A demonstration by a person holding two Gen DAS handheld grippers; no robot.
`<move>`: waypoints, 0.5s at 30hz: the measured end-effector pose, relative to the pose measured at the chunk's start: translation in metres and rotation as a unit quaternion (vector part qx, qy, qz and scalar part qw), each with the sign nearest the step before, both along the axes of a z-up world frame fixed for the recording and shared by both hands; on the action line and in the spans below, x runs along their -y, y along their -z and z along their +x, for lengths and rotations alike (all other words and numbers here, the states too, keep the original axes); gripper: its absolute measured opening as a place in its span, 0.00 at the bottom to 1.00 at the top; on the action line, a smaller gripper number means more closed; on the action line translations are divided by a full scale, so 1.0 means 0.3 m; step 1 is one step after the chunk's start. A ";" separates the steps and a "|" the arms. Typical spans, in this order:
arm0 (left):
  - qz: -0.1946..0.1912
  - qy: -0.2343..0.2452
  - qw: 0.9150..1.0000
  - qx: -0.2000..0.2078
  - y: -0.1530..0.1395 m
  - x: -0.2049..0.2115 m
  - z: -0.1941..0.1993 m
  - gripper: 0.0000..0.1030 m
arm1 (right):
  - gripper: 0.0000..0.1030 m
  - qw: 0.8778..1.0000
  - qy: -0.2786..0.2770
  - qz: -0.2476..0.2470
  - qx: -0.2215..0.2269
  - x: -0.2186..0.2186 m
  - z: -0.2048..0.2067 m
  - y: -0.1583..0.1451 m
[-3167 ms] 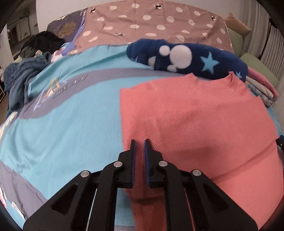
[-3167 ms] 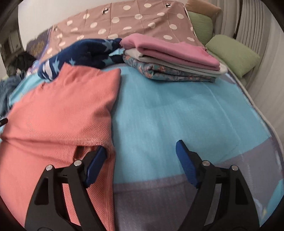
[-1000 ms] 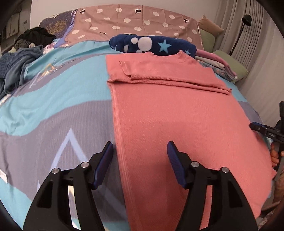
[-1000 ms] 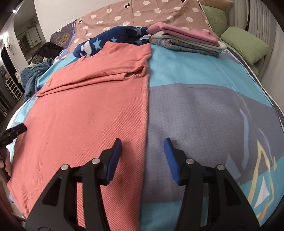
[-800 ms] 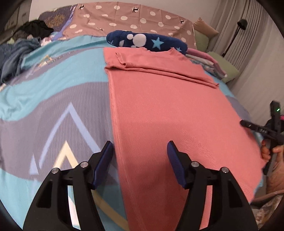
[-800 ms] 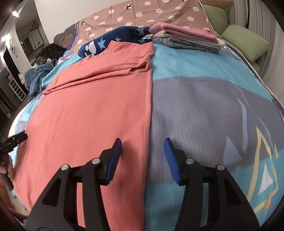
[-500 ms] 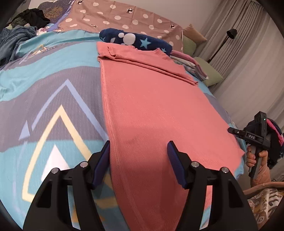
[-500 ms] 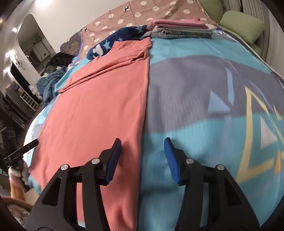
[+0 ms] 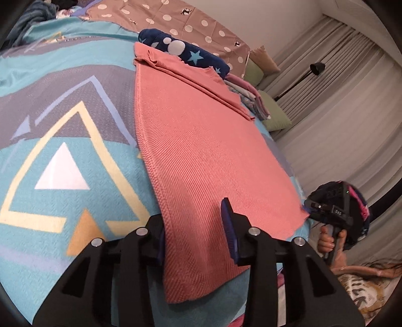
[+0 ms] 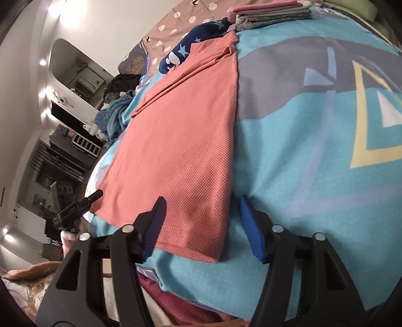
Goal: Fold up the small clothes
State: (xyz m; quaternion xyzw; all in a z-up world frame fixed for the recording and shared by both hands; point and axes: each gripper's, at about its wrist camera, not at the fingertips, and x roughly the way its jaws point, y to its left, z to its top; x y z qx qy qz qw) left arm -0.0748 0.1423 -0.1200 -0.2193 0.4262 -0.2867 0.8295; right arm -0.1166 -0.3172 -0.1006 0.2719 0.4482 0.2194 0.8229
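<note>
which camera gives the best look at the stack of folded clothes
The right wrist view: the folded stack shows its separate layers beyond the salmon shirt. The left wrist view shows only its end past the shirt's far corner.

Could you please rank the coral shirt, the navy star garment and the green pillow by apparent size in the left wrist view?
1. Coral shirt, by far.
2. Navy star garment.
3. Green pillow. The last two look close and sit farther away, so their order is unsure.

The left pad of the left gripper point(image 9: 194, 234) is hidden behind the edge of the pink shirt point(image 9: 201, 140). The folded clothes point(image 10: 271, 12) are cut off by the top edge.
</note>
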 end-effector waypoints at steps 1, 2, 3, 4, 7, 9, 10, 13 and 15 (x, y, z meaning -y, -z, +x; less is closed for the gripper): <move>-0.002 0.003 1.000 0.001 0.002 0.007 0.014 0.36 | 0.62 1.000 -0.007 0.020 0.003 0.004 0.017 0.004; 0.002 0.007 1.000 0.007 0.001 0.021 0.028 0.35 | 0.62 0.999 -0.012 0.038 0.002 0.007 0.039 0.010; 0.010 0.009 1.000 0.011 0.001 0.033 0.037 0.25 | 0.61 0.999 -0.012 0.052 0.001 0.008 0.056 0.016; 0.026 0.008 1.000 0.015 0.002 0.050 0.049 0.06 | 0.58 0.998 -0.013 0.066 0.000 0.007 0.077 0.022; 0.030 -0.001 0.999 0.023 -0.020 0.065 0.055 0.03 | 0.05 0.997 0.000 0.068 -0.028 -0.011 0.138 0.039; 0.020 -0.010 0.998 0.053 -0.075 0.049 0.022 0.03 | 0.04 0.995 0.014 0.089 -0.031 -0.006 0.133 0.029; 0.007 -0.014 0.997 0.070 -0.114 0.031 -0.003 0.03 | 0.04 0.994 0.023 0.108 -0.005 0.009 0.108 -0.005; -0.013 -0.018 0.994 0.108 -0.209 -0.005 -0.063 0.03 | 0.03 0.990 0.026 0.133 0.049 0.044 0.043 -0.107; -0.037 -0.015 0.991 0.126 -0.263 -0.016 -0.095 0.03 | 0.03 0.988 0.025 0.134 0.077 0.057 0.012 -0.170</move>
